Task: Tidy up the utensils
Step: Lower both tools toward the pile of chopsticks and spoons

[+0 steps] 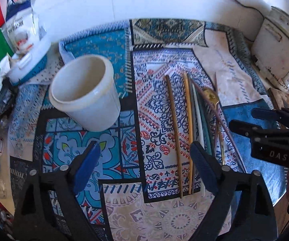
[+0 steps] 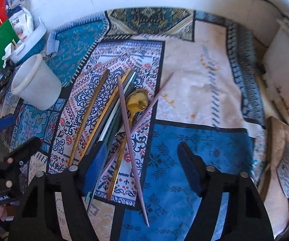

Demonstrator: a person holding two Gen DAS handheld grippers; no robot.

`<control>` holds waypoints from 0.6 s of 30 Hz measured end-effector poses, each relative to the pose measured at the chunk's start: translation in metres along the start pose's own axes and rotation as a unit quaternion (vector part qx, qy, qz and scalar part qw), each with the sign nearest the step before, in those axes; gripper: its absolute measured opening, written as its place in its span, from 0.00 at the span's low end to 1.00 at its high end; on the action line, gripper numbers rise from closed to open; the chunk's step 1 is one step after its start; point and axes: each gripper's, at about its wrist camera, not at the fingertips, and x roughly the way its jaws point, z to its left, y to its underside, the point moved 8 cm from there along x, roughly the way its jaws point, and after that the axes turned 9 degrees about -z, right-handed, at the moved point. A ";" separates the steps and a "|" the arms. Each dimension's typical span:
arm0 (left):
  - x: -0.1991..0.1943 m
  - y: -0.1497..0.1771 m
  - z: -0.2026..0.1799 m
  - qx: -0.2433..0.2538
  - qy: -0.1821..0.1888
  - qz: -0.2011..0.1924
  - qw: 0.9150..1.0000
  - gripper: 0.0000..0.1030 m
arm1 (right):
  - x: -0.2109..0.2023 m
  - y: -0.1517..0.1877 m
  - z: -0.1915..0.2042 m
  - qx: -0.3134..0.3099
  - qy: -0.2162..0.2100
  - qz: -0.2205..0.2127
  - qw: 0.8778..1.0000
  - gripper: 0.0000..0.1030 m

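A patchwork-printed cloth [image 1: 88, 152] with blue, white, red and beige panels is covering the work surface and is lying flat with slight wrinkles. The left gripper [image 1: 145, 162], at the lower centre of the left wrist view, is standing released: its two black arms are ending in ribbed blue pads [image 1: 88, 162] that are gripping nothing, and the printed cloth is showing between them. A white plastic cup [image 1: 84, 92], round and slightly tapered with a rolled rim, is standing empty on the cloth in the left centre of that view. To its right, a row of long thin chopsticks [image 1: 174, 132] is lying nearly parallel, in brown wood, pale yellow, dark green and white finishes. The right gripper [image 2: 142, 172], at the lower centre of the right wrist view, is also standing released, with nothing clamped between its blue pads; its left pad is sitting over the near ends of the green and white sticks, and contact there cannot be told. In that view a glossy gold spoon [image 2: 138, 100] with an oval bowl is lying beside the row, and two slim mauve chopsticks [image 2: 131, 150] are lying crossed over its handle, one reaching the lower centre of the frame. A white-and-blue perforated basket [image 1: 31, 64] is sitting at the upper left.
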 end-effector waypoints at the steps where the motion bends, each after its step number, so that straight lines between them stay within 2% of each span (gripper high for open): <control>1: 0.005 0.002 0.000 -0.004 0.004 0.006 1.000 0.80 | 0.005 0.001 0.000 0.001 -0.005 0.010 1.000 0.54; 5: 0.023 0.003 -0.004 -0.020 0.024 0.029 0.999 0.70 | 0.020 0.003 0.002 0.000 -0.016 0.039 0.999 0.41; 10: 0.039 0.002 -0.016 -0.020 0.047 0.050 0.997 0.58 | 0.029 0.005 0.006 -0.008 -0.028 0.053 0.998 0.24; 12: 0.046 0.001 -0.022 -0.020 0.058 0.061 0.996 0.49 | 0.030 0.004 0.008 -0.007 -0.038 0.055 0.998 0.18; 15: 0.055 -0.003 -0.029 -0.020 0.072 0.072 0.995 0.42 | 0.032 0.004 0.010 -0.007 -0.045 0.057 0.997 0.10; 18: 0.063 -0.006 -0.034 -0.021 0.078 0.079 0.994 0.35 | 0.035 0.003 0.013 -0.004 -0.048 0.059 0.997 0.07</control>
